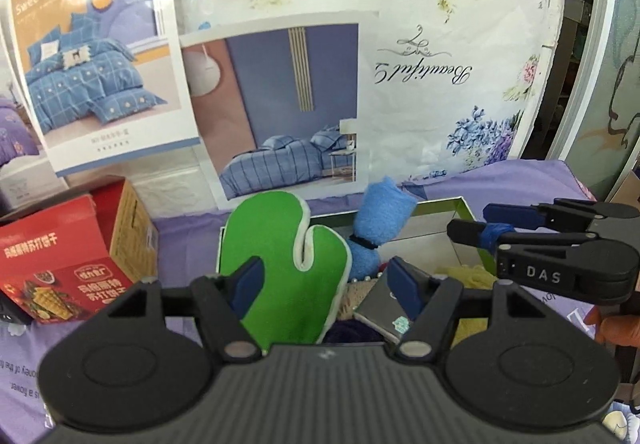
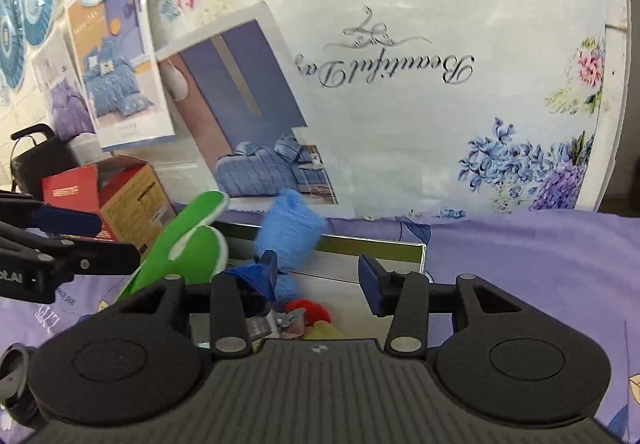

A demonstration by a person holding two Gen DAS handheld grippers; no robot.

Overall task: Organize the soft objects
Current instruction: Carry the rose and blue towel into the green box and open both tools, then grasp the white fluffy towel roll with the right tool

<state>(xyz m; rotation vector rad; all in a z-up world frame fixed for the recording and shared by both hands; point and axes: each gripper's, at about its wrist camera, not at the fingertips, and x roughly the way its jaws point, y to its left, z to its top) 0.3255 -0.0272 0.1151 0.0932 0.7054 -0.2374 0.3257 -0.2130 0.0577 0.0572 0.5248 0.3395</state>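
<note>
A green mitt with white edging (image 1: 280,264) (image 2: 188,240) stands on end in an open box (image 1: 440,204) (image 2: 380,246) on the purple sheet. My left gripper (image 1: 326,280) (image 2: 118,238) is open; the mitt sits between its pads, and the right pad is clear of it. A blue plush piece with a black band (image 1: 380,220) (image 2: 292,228) leans at the box's back wall, blurred in the right wrist view. My right gripper (image 2: 320,280) (image 1: 470,220) hovers over the box with a narrow gap and nothing between its pads.
The box also holds yellow mesh (image 1: 468,276), a red ball (image 2: 310,308) and a dark packet (image 1: 380,308). A red biscuit carton (image 1: 68,256) (image 2: 120,196) stands left. Packaged bedding (image 1: 360,44) walls off the back.
</note>
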